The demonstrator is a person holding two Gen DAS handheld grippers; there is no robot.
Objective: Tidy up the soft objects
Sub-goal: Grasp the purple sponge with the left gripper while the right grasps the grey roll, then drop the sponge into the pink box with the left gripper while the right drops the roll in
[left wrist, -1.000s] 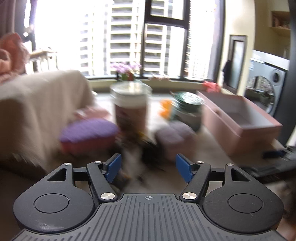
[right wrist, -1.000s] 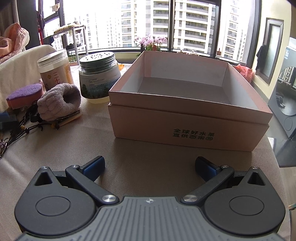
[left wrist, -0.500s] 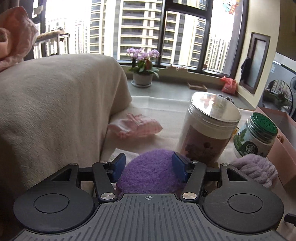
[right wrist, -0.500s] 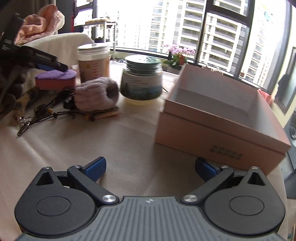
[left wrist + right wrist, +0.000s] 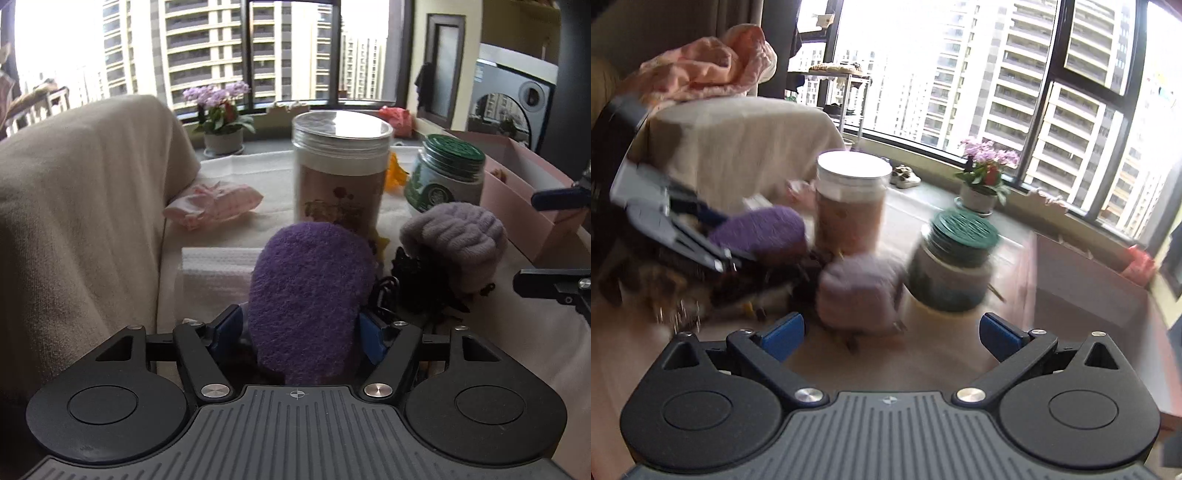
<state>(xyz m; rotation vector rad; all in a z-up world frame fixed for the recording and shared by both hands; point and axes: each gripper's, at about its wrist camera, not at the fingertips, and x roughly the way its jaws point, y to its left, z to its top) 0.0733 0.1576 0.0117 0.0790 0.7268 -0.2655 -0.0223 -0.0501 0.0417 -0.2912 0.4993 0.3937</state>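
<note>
My left gripper is shut on a purple sponge pad and holds it tilted up above the table; both also show in the right wrist view, the pad at the left. A lilac rolled towel lies to its right, beside a black cord tangle. My right gripper is open and empty, just in front of the lilac towel; its fingers enter the left wrist view at the right edge. A pink cloth lies further back. The pink box stands at the right.
A tall clear-lidded jar and a green-lidded jar stand behind the soft things. A beige-covered chair back rises at the left. A folded white tissue lies under the sponge's left. A flower pot sits on the sill.
My left gripper has closed on the purple sponge and lifted it. My right gripper has swung left and closer, from facing the box to facing the lilac towel.
</note>
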